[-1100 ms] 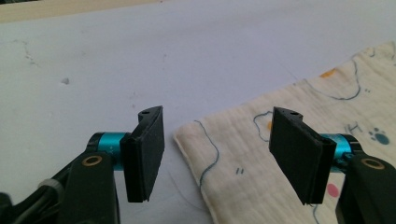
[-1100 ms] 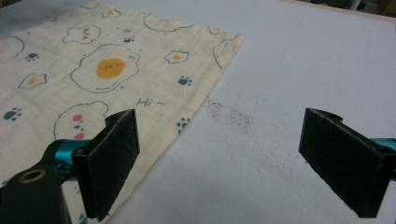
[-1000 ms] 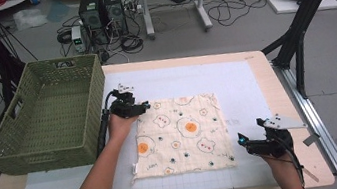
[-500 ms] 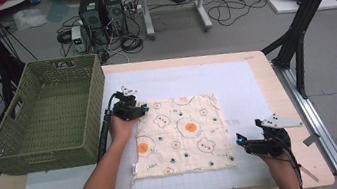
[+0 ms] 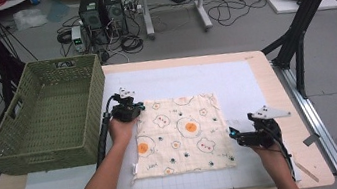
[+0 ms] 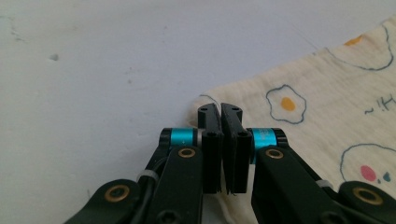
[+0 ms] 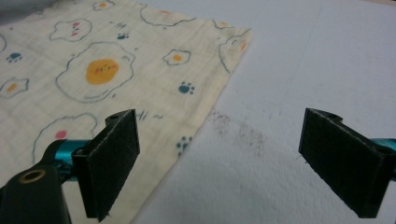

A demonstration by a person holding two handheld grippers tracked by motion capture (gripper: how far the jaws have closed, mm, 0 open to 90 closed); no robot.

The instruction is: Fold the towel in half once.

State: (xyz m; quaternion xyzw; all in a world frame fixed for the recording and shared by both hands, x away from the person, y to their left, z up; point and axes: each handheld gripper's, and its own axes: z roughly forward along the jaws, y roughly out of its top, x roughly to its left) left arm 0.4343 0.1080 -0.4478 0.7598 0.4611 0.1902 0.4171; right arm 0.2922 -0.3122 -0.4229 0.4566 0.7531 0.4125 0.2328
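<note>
A cream cloth (image 5: pixel 180 135) printed with fried eggs and paw marks lay flat and spread out on the pale mat (image 5: pixel 234 77) in the middle of the table (image 5: pixel 273 66), its edges roughly square to the table's. At its far left corner the left gripper (image 5: pixel 134 108) had just been closing, and in the left gripper view (image 6: pixel 221 114) the two black jaws stood pressed together on that corner of the cloth, pinching the fabric between them. Near the cloth's near right corner the right gripper (image 5: pixel 234 133) hung just off the edge with its jaws spread wide; in the right gripper view (image 7: pixel 215 154) one jaw sat above the cloth and the other above bare mat, the hem running between them, neither pad touching it. A green woven basket (image 5: pixel 46 118) stood at the table's left, just beside the left hand (image 5: pixel 121 129).
</note>
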